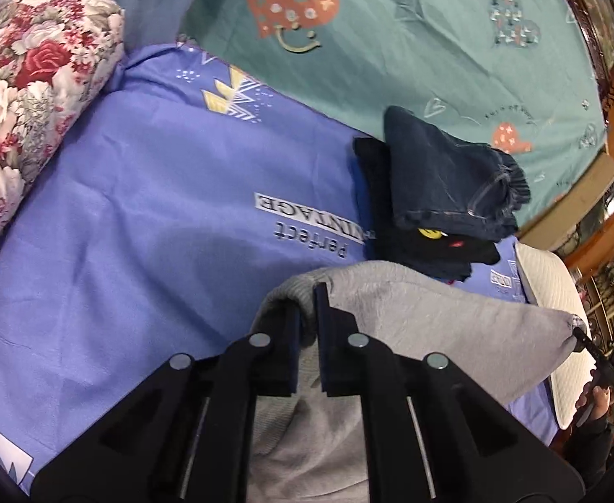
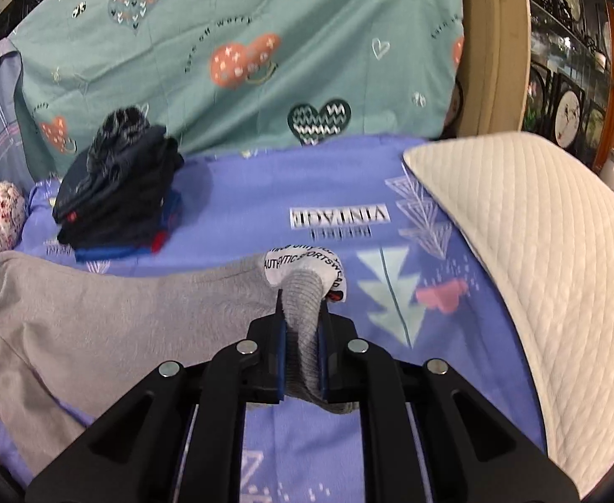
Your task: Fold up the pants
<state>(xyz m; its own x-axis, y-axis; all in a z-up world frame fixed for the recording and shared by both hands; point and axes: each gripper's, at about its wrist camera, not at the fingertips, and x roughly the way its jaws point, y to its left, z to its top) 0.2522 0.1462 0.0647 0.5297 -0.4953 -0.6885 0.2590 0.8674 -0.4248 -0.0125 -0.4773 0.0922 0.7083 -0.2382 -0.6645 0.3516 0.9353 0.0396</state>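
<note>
Grey pants [image 1: 424, 318] hang stretched between my two grippers above a blue printed bedsheet [image 1: 139, 218]. My left gripper [image 1: 309, 310] is shut on one ribbed grey end of the pants. My right gripper [image 2: 300, 314] is shut on the other ribbed end, where a white printed label [image 2: 302, 262] sticks out past the fingers. In the right wrist view the grey pants [image 2: 110, 322] spread to the left over the blue bedsheet [image 2: 390, 377]. The right gripper also shows small at the right edge of the left wrist view [image 1: 581, 335].
A stack of folded dark clothes [image 1: 445, 193] lies on the bed ahead, also in the right wrist view [image 2: 118, 193]. A floral bolster [image 1: 26, 96] lies at the left. A white quilted pillow [image 2: 537, 260] lies at the right. A teal heart-print sheet [image 1: 411, 42] covers the far side.
</note>
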